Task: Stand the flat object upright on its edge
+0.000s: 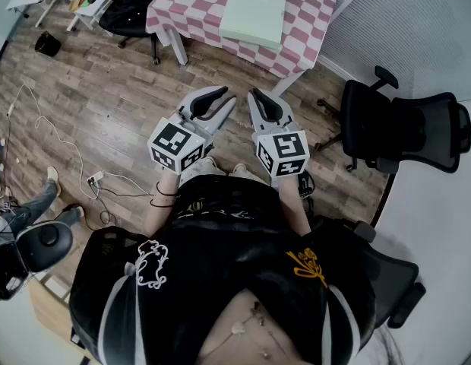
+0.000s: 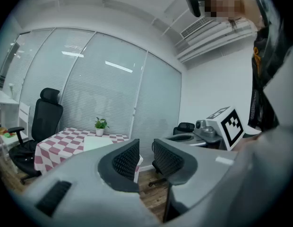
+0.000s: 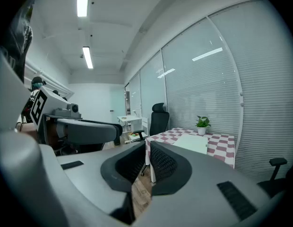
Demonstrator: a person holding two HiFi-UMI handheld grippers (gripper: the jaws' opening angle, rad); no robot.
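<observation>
Holds left gripper and right gripper side by side in front of the body, over the wood floor, well apart from the table. Shows left jaws slightly parted with nothing between them. Shows right jaws closed together, likewise empty. Finds the pale green board lying flat on the table's checked cloth, untouched by either gripper. Catches a small potted plant beyond the board, by the glass wall, and a black chair right of the table.

Pale-green slab, pink-and-white checked tablecloth
</observation>
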